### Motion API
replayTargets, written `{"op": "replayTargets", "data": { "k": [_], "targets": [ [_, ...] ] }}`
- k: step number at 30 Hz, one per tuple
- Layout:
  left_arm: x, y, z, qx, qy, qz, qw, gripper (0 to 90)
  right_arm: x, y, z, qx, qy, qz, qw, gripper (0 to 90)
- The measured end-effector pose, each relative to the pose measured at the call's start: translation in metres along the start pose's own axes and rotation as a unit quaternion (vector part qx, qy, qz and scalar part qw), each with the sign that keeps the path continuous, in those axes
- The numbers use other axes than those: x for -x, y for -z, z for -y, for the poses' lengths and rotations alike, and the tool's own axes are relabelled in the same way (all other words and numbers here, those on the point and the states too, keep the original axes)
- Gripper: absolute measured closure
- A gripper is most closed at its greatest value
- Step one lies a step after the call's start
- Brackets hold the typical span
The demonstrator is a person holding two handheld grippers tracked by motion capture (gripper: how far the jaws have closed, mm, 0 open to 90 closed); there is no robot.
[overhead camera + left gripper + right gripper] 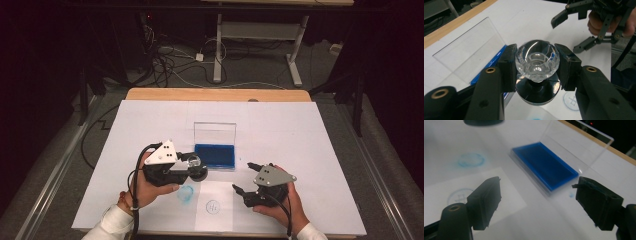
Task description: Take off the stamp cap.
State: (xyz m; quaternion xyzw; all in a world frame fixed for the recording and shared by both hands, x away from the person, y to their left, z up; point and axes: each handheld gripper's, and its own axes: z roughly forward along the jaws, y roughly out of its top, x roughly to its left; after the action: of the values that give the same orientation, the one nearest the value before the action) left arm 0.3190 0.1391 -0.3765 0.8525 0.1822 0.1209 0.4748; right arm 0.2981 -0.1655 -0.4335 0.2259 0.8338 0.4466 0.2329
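Observation:
A stamp with a faceted clear knob [537, 60] and a round black base [537, 93] hangs above the white sheet, and my left gripper [537, 68] is shut on the knob. In the high view this left gripper [196, 168] is just left of the blue ink pad [215, 155], whose clear lid [215, 132] stands open. My right gripper [243, 176] is open and empty to the right of the pad's front corner. In its own view the right gripper [536, 202] has wide jaws, with the ink pad [545, 165] ahead.
A small paper slip [213, 206] with a round stamped mark lies near the front edge. A smeared blue ring mark [186, 194] is on the white sheet [300, 130] beside it. The table's wooden edge [217, 94] runs along the back.

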Motion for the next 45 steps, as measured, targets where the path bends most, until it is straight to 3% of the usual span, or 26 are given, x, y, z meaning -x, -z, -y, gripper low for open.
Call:
{"op": "replayTargets", "data": {
  "k": [2, 4, 11, 20, 29, 45],
  "targets": [
    [0.001, -0.003, -0.003, 0.005, 0.002, 0.009, 1.0, 54.8, -0.006, -0.006, -0.011, 0.015, 0.005, -0.017, 0.9997, 20.5],
    [0.003, -0.006, -0.005, 0.004, -0.001, 0.01, 0.9999, 54.8, -0.008, -0.009, -0.014, 0.017, 0.008, -0.019, 0.9996, 20.5],
    [0.007, -0.011, -0.009, 0.01, 0.0, 0.021, 0.9997, 54.8, -0.021, -0.029, -0.026, 0.01, 0.024, -0.038, 0.9989, 23.9],
    [0.007, -0.01, -0.009, 0.021, 0.009, 0.027, 0.9994, 54.8, -0.029, -0.055, -0.032, 0.004, 0.005, -0.064, 0.998, 25.8],
    [0.006, -0.01, -0.005, 0.023, 0.012, 0.031, 0.9992, 54.8, -0.032, -0.062, -0.033, 0.015, -0.004, -0.056, 0.9983, 28.4],
    [0.008, -0.011, -0.004, 0.024, 0.007, 0.053, 0.9983, 54.8, -0.036, -0.059, -0.031, 0.025, 0.014, -0.047, 0.9985, 25.1]
  ]
}}
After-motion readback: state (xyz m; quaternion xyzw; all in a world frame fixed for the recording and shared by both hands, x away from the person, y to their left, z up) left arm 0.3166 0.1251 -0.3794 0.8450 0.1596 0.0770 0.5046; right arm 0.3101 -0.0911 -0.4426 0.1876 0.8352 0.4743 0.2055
